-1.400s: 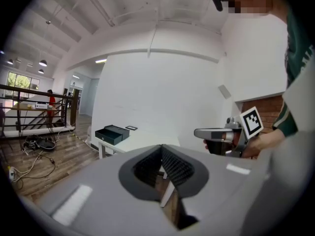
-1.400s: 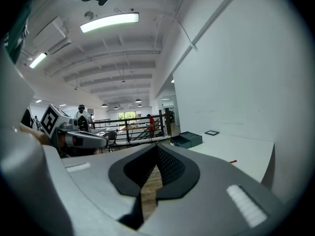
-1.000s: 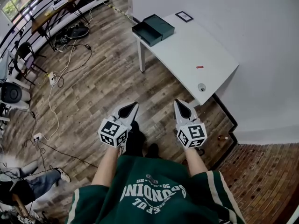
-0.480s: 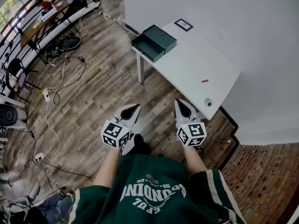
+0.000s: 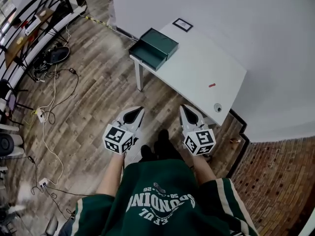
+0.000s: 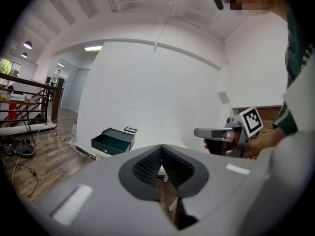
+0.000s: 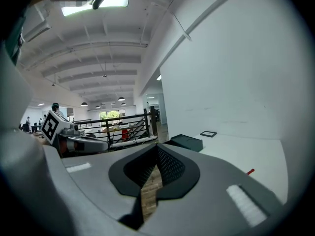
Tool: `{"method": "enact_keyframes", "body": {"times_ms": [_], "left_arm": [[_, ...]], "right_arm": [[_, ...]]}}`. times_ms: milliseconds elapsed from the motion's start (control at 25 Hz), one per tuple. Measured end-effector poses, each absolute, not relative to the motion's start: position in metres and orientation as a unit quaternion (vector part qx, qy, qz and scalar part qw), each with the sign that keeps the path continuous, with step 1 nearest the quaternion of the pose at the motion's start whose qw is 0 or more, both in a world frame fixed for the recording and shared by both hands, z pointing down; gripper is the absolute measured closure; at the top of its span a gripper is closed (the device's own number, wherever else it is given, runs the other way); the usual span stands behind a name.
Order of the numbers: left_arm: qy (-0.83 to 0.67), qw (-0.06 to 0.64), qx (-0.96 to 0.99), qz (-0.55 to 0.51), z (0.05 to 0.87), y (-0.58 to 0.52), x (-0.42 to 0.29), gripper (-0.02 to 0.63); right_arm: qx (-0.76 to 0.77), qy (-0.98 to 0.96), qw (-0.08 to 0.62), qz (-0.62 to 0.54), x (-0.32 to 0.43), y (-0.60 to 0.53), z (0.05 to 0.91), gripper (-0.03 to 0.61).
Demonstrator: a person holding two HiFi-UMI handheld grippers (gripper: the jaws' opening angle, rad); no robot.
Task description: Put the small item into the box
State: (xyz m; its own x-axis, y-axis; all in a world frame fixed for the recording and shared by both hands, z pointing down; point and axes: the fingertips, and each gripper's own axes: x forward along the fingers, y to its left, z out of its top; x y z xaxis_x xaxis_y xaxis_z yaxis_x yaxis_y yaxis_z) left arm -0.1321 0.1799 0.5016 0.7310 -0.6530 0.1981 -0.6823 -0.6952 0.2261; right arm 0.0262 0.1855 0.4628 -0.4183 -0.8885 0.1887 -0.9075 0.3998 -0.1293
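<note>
Small red item (image 5: pixel 211 85) lies on white table (image 5: pixel 197 58), right of centre frame, not gripped.
Dark green box (image 5: pixel 153 48) sits open at table's upper-left end, well apart from item; small round obj (image 5: pixel 217 107) near table's lower corner. Left gripper (image 5: pixel 133 114) & right gripper (image 5: pixel 189 112) at lower centre, over wood floor (image 5: pixel 98 97), short of the table; both w/ jaws pressed together, empty.

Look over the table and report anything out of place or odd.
Nothing spilled or damaged. The green box sits at a corner of the table with its drawer pulled open to the edge. The small red item lies alone. Loose cables sprawl across the floor.
</note>
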Motion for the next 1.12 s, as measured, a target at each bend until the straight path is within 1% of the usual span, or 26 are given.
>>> {"method": "enact_keyframes", "body": {"times_ms": [280,600,760,1120], "left_arm": [[-0.357,0.147,0.921,0.047,0.506,0.148,-0.137,0.563],[-0.338,0.137,0.929,0.065,0.509,0.088,-0.116,0.563],[-0.322,0.135,0.934,0.078,0.514,0.044,-0.095,0.561],[-0.278,0.127,0.947,0.101,0.51,-0.071,-0.018,0.561]], "right_arm": [[0.554,-0.825,0.044,0.102,0.028,0.156,0.464,0.576],[0.57,-0.814,0.025,0.112,0.051,0.101,0.474,0.577],[0.582,-0.803,0.019,0.123,0.07,0.06,0.484,0.576],[0.611,-0.779,0.004,0.142,0.137,-0.042,0.492,0.576]]}}
